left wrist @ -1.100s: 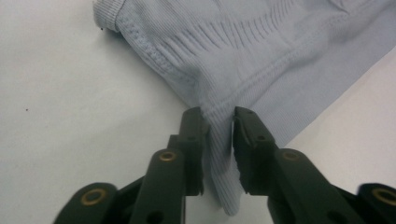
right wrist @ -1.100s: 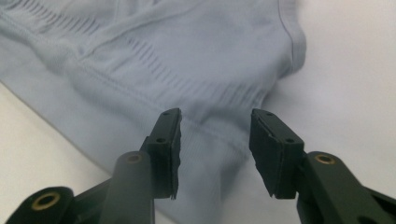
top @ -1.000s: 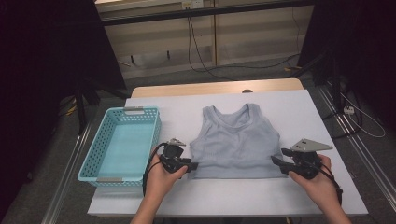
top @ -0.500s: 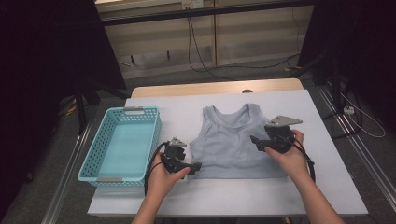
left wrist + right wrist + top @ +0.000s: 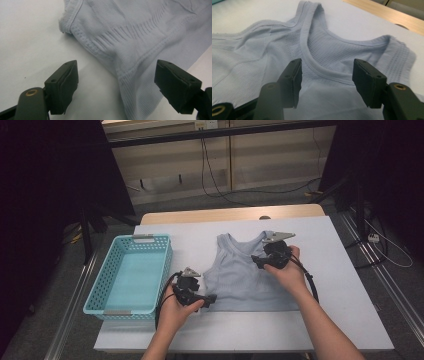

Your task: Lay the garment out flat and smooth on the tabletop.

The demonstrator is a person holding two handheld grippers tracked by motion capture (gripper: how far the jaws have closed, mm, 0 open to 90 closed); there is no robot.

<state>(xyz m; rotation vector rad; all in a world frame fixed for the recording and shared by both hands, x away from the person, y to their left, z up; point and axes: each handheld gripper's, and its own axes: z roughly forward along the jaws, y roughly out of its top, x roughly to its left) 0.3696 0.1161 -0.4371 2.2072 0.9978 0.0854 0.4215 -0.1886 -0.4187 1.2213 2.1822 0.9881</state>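
I read this as a lab recording bay, white counter [image 5: 345, 285] on a bare floor, loose cables [image 5: 260, 190] trailing, metal floor rails [image 5: 75, 305], dark screens around.

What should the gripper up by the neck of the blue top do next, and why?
Probably lower the right gripper and close it on the neckline of the top. Its jaws stand open just above the neck edge, gripping nothing. The left gripper, jaws just opened, straddles the hem corner, and the basket waits alongside.
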